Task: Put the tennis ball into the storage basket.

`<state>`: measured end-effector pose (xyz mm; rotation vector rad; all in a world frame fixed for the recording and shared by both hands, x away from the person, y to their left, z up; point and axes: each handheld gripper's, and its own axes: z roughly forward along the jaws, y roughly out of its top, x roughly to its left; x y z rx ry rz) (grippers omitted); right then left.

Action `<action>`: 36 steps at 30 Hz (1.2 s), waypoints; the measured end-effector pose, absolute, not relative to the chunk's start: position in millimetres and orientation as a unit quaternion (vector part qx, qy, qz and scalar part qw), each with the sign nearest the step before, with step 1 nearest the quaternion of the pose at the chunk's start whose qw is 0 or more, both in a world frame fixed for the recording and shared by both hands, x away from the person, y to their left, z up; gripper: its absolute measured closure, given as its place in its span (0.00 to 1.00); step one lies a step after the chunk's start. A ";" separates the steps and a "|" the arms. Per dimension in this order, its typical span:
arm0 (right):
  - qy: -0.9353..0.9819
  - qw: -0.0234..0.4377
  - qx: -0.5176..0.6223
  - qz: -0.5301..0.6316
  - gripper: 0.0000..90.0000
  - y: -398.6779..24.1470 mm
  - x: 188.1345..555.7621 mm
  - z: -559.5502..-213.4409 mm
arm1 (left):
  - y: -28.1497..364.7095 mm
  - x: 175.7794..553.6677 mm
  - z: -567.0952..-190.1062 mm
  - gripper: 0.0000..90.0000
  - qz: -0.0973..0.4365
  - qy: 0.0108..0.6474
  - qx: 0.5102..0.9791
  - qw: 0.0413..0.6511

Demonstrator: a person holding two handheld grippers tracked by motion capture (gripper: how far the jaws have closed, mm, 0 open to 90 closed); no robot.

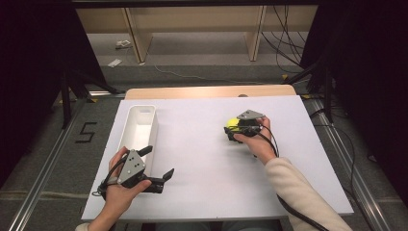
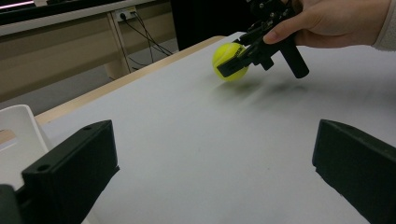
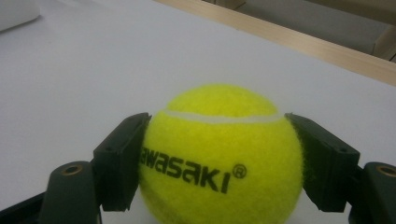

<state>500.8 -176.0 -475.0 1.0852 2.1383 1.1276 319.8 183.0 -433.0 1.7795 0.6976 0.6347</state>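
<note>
Right tool (image 1: 234, 129): pinching the tennis ball (image 3: 219, 154), one black jaw flat on each side at about its widest part, as the right gripper view has it
Left tool (image 1: 159, 161): spread wide with nothing between the jaws, held low over the near left of the table (image 1: 207, 173), just beside the white tray (image 1: 139, 126)
Ball, where it is: right of the table's middle, toward the far edge, well apart from the tray; from the left gripper view (image 2: 229, 61) it looks to sit on or barely above the sheet, and I cannot tell which
Ball, weight: light by the look of it, a hollow felt-covered thing
Ball, give: springy, so I judge it will squash a little under the jaws and push back
Ball, slip: fuzzy felt should grip well against hard plastic, though a round body can squirt out if caught off centre
Ball, fragility: none to speak of, a drop would only set it bouncing and rolling
Best hold: across the middle, as now, with the black lettering facing the camera
Surface: smooth pale sheet over a wooden top whose edge shows at the far side, flat and bare, so a loose ball would roll freely
Room: dim, dark curtains at both sides, pale wooden furniture and trailing cables on the floor beyond the table
</note>
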 end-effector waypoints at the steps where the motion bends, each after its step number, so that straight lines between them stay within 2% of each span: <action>1: 0.782 0.244 0.396 0.414 0.29 -176.2 500.6 -474.5 | 183.0 319.8 -433.0 0.00 0.266 0.293 0.747 0.534; 36: 0.773 0.246 0.381 0.445 0.29 -170.4 491.1 -454.8 | 182.8 319.7 -433.1 0.00 0.267 0.291 0.747 0.534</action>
